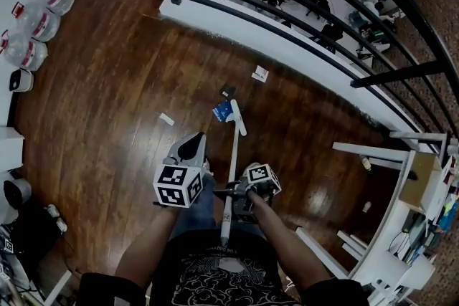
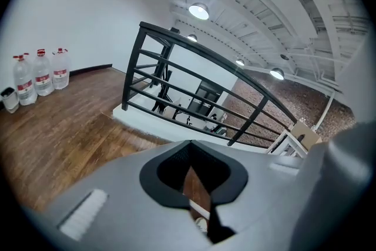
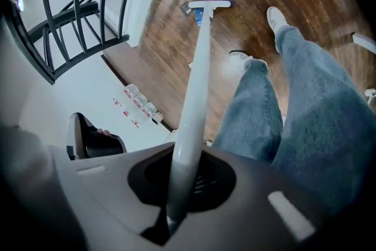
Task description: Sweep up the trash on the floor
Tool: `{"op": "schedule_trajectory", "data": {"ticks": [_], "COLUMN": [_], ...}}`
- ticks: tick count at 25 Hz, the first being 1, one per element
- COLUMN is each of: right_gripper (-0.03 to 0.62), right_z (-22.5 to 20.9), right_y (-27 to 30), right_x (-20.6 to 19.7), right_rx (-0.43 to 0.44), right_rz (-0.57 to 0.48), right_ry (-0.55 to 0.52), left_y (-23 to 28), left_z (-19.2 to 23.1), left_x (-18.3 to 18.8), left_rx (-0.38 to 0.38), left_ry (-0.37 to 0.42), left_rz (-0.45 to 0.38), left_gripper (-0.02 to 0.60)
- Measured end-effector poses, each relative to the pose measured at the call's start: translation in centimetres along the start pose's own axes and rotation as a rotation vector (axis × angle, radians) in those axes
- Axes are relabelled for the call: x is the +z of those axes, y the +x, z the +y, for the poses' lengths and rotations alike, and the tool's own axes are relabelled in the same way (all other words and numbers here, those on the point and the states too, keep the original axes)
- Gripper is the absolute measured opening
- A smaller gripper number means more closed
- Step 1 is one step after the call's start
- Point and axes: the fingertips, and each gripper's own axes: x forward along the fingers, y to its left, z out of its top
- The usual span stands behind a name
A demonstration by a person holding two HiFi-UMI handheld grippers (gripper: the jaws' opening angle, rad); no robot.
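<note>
Wood floor (image 1: 107, 125), red-labelled bottles (image 1: 36, 25), print illegible; right gripper (image 3: 179, 179) tight on broom handle (image 3: 197, 85), left gripper (image 2: 194, 185) closed, empty.

My head camera looks steeply down on the floor (image 1: 107, 118) from standing height, with the railing (image 1: 287, 11) along the top edge. The left tool (image 2: 200, 185) camera faces out almost level across that floor to the railing, bottles (image 2: 38, 76) and ceiling. The right tool (image 3: 179, 197) camera looks down close along the broom (image 3: 194, 79) at the same floor, railing and bottles.
</note>
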Motion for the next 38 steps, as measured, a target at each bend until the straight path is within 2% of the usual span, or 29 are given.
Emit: {"op": "schedule_trajectory", "data": {"ticks": [10, 14, 18, 22, 29, 33, 38], "right_gripper": [0.0, 0.002, 0.002, 0.0, 0.0, 0.0, 0.0], "right_z": [1.0, 2.0, 2.7, 3.8, 7.8, 9.1, 8.0], "right_y": [0.4, -1.3, -4.8, -9.3, -15.9, -17.7, -17.2], "right_x": [0.5, 0.2, 1.2, 6.0, 18.6, 22.8, 25.0], "right_rx": [0.0, 0.015, -0.007, -0.08, -0.249, -0.282, -0.267], "right_rz": [-0.049, -0.07, -0.102, -0.178, -0.287, -0.279, -0.245], "right_ry": [-0.026, -0.04, -0.116, -0.213, -0.32, -0.313, -0.28], "left_y": [-0.9, -1.2, -1.4, -1.9, -1.6, -0.2, 1.0], "left_z": [1.3, 1.3, 1.0, 0.4, 0.1, -0.3, -0.5], "left_x": [0.7, 0.9, 1.7, 2.0, 1.9, 1.8, 1.7], "left_rx": [0.0, -0.004, -0.003, 0.011, 0.097, 0.155, 0.207], "left_ry": [-0.019, -0.021, -0.018, -0.018, -0.031, -0.047, -0.053], "left_rz": [-0.025, -0.032, -0.044, -0.07, -0.066, -0.048, -0.042], "left_gripper": [0.004, 0.005, 0.005, 0.005, 0.004, 0.003, 0.005]}}
